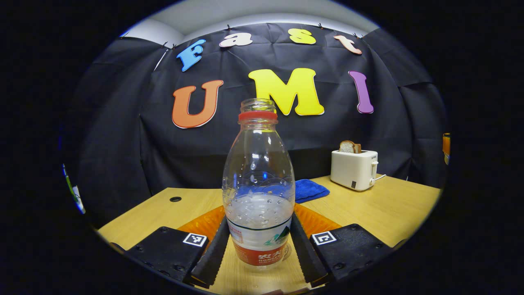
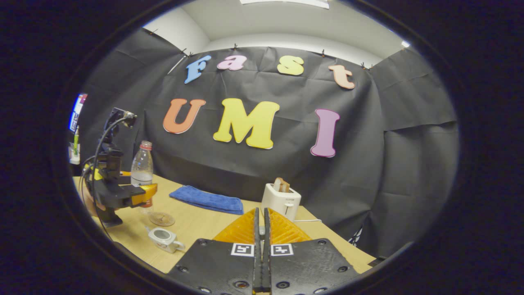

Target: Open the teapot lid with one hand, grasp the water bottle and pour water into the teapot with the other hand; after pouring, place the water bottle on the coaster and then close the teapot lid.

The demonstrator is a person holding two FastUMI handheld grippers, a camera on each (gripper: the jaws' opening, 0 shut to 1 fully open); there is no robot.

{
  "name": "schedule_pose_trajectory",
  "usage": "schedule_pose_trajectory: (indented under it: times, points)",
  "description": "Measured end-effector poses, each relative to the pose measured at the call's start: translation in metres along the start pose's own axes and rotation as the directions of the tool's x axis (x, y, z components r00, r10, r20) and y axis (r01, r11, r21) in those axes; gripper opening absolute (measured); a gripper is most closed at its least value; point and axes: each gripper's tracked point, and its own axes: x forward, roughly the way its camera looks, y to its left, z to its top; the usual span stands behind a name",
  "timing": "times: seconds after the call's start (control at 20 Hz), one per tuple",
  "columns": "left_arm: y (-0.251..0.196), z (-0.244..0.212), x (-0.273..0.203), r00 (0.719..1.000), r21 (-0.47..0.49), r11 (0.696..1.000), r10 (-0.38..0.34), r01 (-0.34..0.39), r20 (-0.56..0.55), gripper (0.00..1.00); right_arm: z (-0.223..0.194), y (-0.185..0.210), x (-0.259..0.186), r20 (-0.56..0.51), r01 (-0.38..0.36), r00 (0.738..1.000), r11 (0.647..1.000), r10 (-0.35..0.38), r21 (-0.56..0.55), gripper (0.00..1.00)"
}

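The clear water bottle stands upright with no cap, a red ring at its neck and a little water inside. My left gripper is shut on its lower half, one finger pressing each side. In the right gripper view the bottle sits in the left gripper, just behind and left of the round coaster; whether it touches the table I cannot tell. The white teapot sits lidless near the table's front edge. My right gripper is shut, high above the table, with a pale sliver of the lid in the slit.
A white toaster with a bread slice stands at the back of the wooden table. A blue cloth lies between it and the bottle. A hand holds the left gripper.
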Motion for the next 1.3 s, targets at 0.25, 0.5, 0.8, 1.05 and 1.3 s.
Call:
schedule_pose_trajectory:
  times: [0.25,0.5,0.8,1.05,1.3]
  points:
    - [-0.001,-0.01,0.03,1.0,-0.144,0.99,0.007,-0.007,-0.005,0.79,-0.015,0.015,0.002,-0.027,-0.068,0.997,0.998,0.068,-0.006,0.0]
    - [0.005,-0.031,0.042,0.999,-0.087,0.996,0.028,-0.032,-0.046,0.8,-0.032,0.012,0.008,-0.065,-0.068,0.996,0.998,0.069,0.015,0.0]
    - [0.004,-0.027,0.052,1.0,-0.077,0.997,0.018,-0.018,0.009,0.8,-0.036,0.009,0.01,-0.069,-0.058,0.996,0.998,0.059,0.01,0.0]
    - [-0.001,-0.036,0.06,1.0,-0.059,0.998,0.009,-0.009,-0.009,0.87,-0.039,0.007,0.011,-0.074,-0.05,0.996,0.999,0.05,0.0,0.0]
    - [0.002,-0.034,0.058,1.0,-0.017,1.0,0.023,-0.023,0.005,0.84,-0.039,0.007,0.012,-0.074,-0.048,0.996,0.999,0.048,-0.006,0.0]
